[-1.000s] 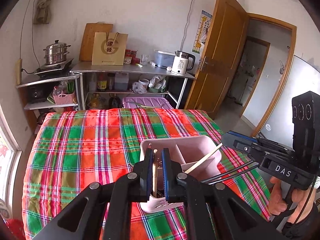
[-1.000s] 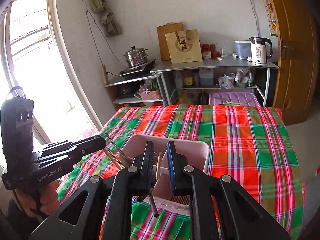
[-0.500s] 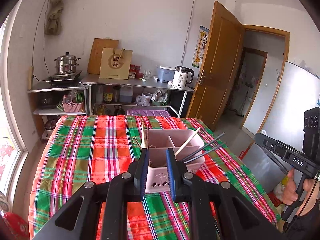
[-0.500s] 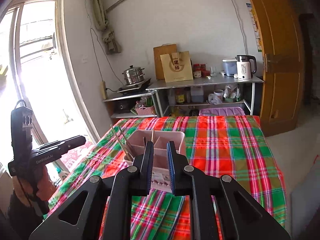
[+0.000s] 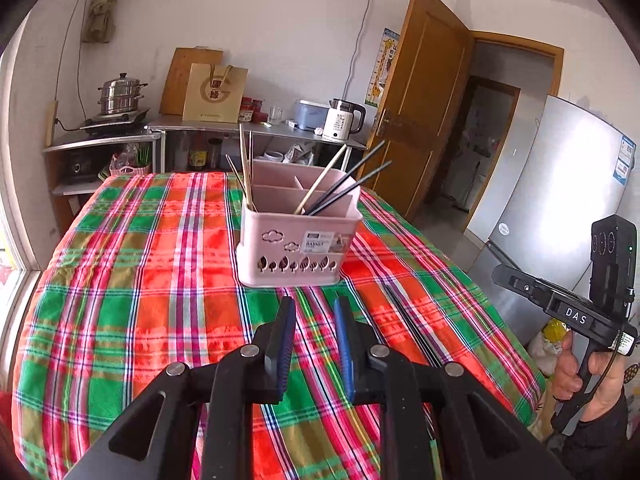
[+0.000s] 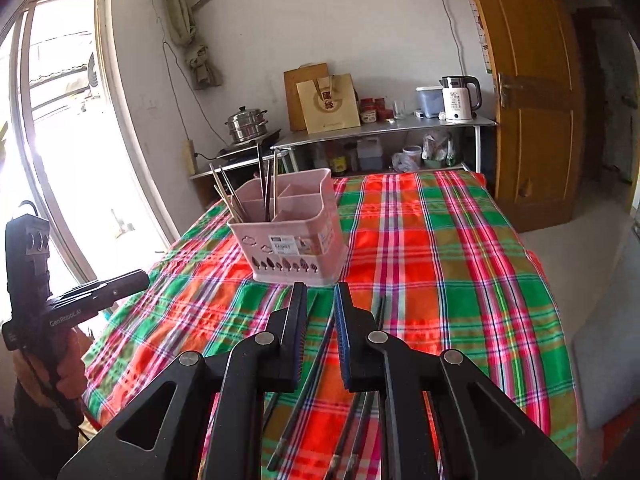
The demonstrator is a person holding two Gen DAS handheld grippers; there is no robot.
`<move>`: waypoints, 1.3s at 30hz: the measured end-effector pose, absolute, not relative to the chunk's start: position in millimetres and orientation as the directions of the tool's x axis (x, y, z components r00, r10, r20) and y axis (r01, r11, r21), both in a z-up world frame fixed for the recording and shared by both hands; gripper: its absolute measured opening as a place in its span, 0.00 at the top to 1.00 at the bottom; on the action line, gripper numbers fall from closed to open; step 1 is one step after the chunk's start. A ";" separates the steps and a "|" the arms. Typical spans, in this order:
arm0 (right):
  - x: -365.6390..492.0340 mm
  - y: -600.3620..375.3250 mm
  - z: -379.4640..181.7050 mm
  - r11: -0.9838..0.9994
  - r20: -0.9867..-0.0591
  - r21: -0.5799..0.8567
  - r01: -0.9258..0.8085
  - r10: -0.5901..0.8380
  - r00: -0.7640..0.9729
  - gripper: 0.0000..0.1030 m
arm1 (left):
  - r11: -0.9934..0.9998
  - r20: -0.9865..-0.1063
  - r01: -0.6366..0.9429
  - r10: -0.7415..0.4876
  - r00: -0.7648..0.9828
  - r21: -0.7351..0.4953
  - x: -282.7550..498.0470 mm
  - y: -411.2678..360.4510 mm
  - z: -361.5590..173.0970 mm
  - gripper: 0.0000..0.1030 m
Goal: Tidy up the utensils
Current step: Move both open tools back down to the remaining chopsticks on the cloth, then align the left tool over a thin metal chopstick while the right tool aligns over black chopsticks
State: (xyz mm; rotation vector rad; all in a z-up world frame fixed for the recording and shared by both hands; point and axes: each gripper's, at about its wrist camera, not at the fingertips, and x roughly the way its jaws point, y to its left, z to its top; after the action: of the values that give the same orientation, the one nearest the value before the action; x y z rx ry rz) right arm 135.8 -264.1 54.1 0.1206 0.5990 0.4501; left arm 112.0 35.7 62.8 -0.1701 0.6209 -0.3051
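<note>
A pink utensil holder (image 5: 298,240) (image 6: 292,236) stands on the plaid tablecloth (image 5: 140,280). Light wooden chopsticks (image 5: 245,172) lean in its left compartment and dark chopsticks (image 5: 348,188) in its right one. My left gripper (image 5: 314,304) hangs short of the holder; its jaws are opening with nothing between them. My right gripper (image 6: 320,292) is also short of the holder, with a narrow gap and nothing pinched. Dark chopsticks (image 6: 316,360) lie loose on the cloth under it. Each gripper shows in the other's view, the right gripper (image 5: 560,304) and the left gripper (image 6: 100,292).
A metal shelf (image 5: 256,128) with a kettle (image 5: 344,120), paper bag and steamer pot stands behind the table. A wooden door (image 5: 420,100) and a fridge (image 5: 560,200) are to the right, a window (image 6: 60,120) to the left. Another dark chopstick (image 5: 400,308) lies on the cloth.
Both grippers have drawn back from over the holder toward the table's near side. The wooden chopstick between the left jaws a second ago now stands in the holder, and those jaws have widened.
</note>
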 end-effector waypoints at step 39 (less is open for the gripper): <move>217.8 -245.9 -51.9 0.925 -0.753 0.216 -0.312 0.361 0.550 0.86 | 0.923 -0.749 0.258 -0.384 0.540 -0.287 208.3 -33.0 -30.2 0.76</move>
State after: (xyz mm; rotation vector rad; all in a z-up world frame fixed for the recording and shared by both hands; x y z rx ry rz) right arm 217.8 -245.9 -51.9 0.0588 0.9049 0.3986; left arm 208.3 -33.0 -30.2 -0.1483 0.9255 -0.3827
